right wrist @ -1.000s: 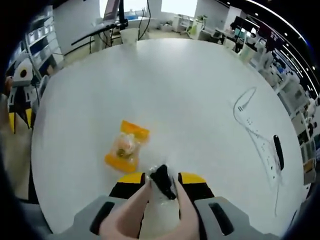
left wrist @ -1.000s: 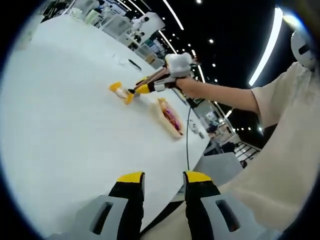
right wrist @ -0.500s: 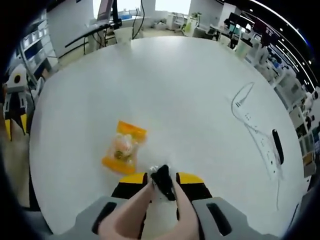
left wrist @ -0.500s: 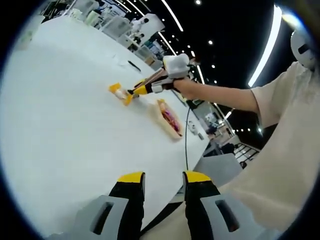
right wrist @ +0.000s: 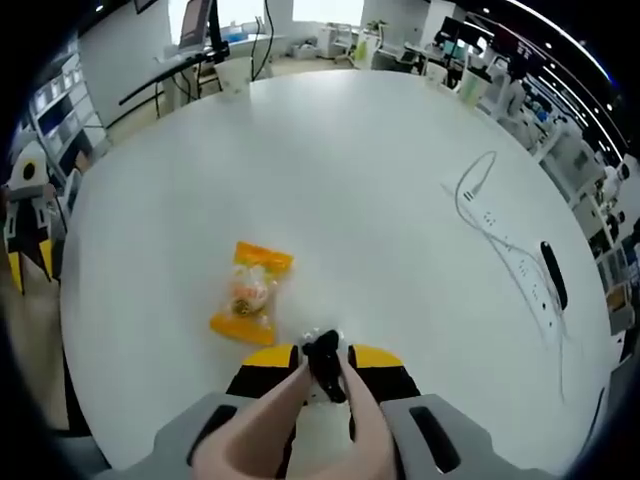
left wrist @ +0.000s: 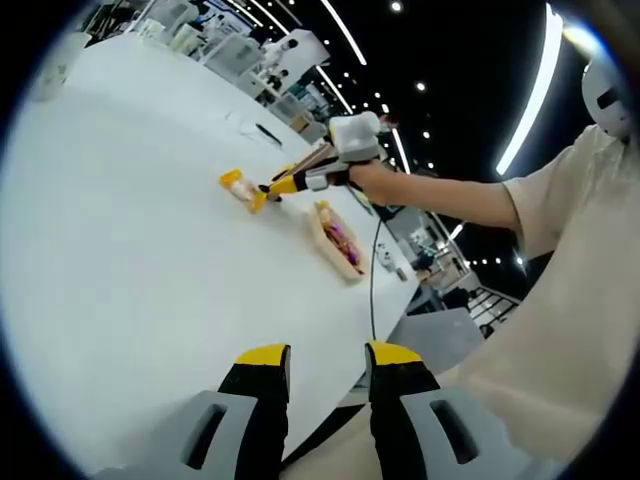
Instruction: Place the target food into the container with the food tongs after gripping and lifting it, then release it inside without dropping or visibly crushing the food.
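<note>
A yellow-ended snack packet (right wrist: 250, 292) lies flat on the white round table (right wrist: 380, 180), just ahead and left of my right gripper (right wrist: 322, 360). That gripper is shut on the pinkish food tongs (right wrist: 268, 420), whose two arms meet at a dark tip with a bit of clear wrap. In the left gripper view the right gripper (left wrist: 286, 180) reaches in over the table, its tongs pointing at the packet (left wrist: 238, 184). An oblong tan container (left wrist: 338, 238) with reddish food lies beside it, nearer the person. My left gripper (left wrist: 325, 358) hangs open over the table's edge.
A thin cable (right wrist: 490, 215) and a black bar-shaped object (right wrist: 551, 275) lie on the table's right side. A paper cup (right wrist: 233, 72) stands at the far edge. The person's arm (left wrist: 450, 195) and light sleeve (left wrist: 570, 200) stretch across from the right.
The right gripper view has pulled back a little, so the packet looks slightly smaller. The packet itself lies where it was. The left gripper has held still.
</note>
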The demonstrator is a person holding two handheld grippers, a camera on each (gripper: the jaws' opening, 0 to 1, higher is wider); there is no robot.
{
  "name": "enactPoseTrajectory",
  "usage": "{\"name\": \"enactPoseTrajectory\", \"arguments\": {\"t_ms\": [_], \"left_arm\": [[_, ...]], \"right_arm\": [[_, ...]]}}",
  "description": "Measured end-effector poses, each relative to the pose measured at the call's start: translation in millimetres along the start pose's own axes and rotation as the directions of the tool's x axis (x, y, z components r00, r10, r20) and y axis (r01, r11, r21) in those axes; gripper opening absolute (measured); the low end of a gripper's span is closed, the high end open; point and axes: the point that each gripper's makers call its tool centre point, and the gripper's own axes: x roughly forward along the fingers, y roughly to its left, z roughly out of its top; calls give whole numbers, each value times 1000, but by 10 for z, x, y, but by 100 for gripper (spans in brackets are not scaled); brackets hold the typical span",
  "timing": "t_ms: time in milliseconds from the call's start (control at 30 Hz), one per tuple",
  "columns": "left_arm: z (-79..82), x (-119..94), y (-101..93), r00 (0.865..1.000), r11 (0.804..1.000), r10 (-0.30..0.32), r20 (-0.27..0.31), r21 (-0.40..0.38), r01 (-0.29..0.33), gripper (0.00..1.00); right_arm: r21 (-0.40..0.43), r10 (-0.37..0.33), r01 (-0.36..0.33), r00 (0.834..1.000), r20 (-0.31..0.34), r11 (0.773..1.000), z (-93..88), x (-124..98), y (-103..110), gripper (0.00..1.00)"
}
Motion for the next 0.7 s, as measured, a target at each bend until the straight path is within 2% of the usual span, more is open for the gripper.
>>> {"name": "enactPoseTrajectory", "arguments": {"t_ms": [267,433,700], "left_arm": [[18,-24,-9,1000,1000,-4,4,5,4,28],[98,-25,-46,999,1000,-14,29,10,14,28],[137,-68,-42,999,1000,-20,39,22,19,28]], "right_arm": [[37,-1,0,1000,21,999,42,-112,37,18],[45,-10,9,999,30,999,94,-175,59,18],[66,-24,20,998,55,998,188,-333,76,18]]}}
